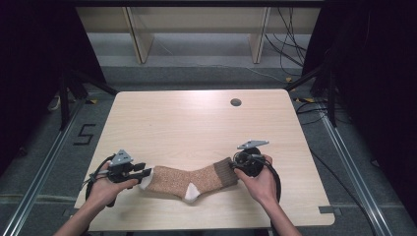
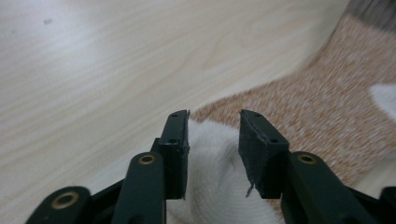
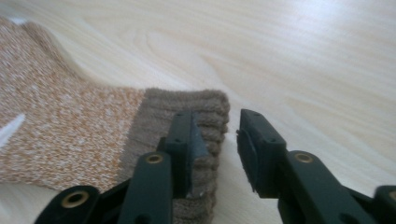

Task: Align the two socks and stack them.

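On the near part of the table [image 1: 196, 118], the left gripper [image 2: 214, 133] has its fingers [image 2: 173, 140] spread, the white toe of the sock [image 1: 189, 180] lying between them. At the sock's right end, the right gripper [image 3: 215, 133] stands spread too, one finger over the brown cuff [image 3: 187, 105], the other beside its edge.

Left gripper [image 1: 145, 173]: near front-left worktop edge, jaws parted, pointing right.
Right gripper [image 1: 235, 162]: near front-right, jaws parted, pointing left.

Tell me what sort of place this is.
Probably a lab recording station: a bare wooden table with a cable hole, black curtains at both sides, loose cables on the grey floor.
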